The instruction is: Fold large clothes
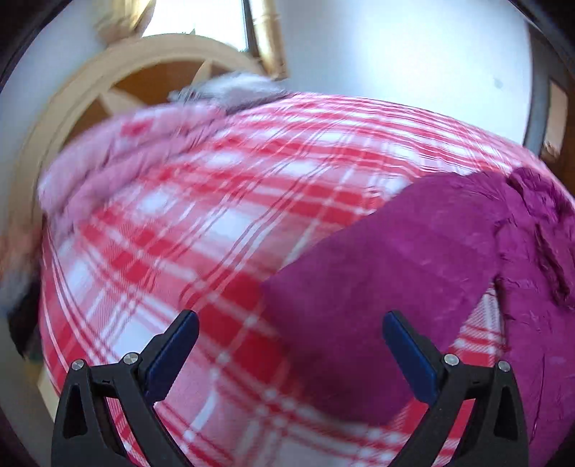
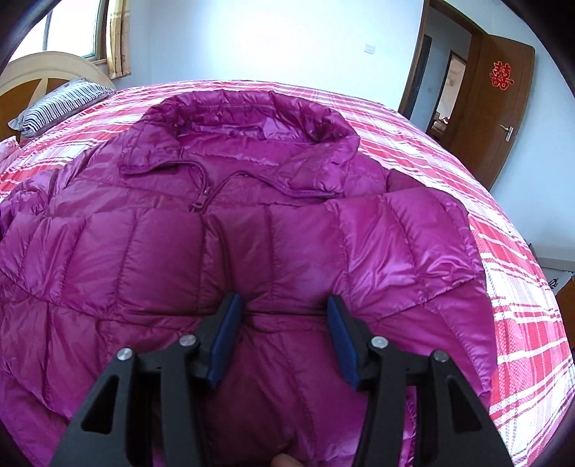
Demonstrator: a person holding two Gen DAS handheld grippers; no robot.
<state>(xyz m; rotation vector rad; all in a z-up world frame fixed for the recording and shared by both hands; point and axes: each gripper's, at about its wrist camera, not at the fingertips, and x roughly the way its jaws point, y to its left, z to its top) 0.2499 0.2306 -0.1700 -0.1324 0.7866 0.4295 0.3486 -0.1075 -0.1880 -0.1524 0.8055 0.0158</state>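
The right gripper [image 2: 282, 305] is seen about half open, its blue pads [image 2: 224, 345] set on either side of a puffed ridge of the jacket [image 2: 273, 230]; whether the pads press the fabric cannot be told. The left gripper [image 1: 290, 323] is held wide open with nothing between its jaws, above the sheet [image 1: 179, 222] and beside one magenta sleeve [image 1: 388, 266], in a blurred view. The jacket, quilted and magenta, is laid front up on the red-and-white checked sheet, zipped to the chest, its collar spread open toward the far edge of the bed. A striped pillow [image 2: 61, 100] is seen at the headboard [image 2: 39, 68], near a curtained window [image 2: 77, 30]. A brown door [image 2: 503, 107] stands open at the far right.
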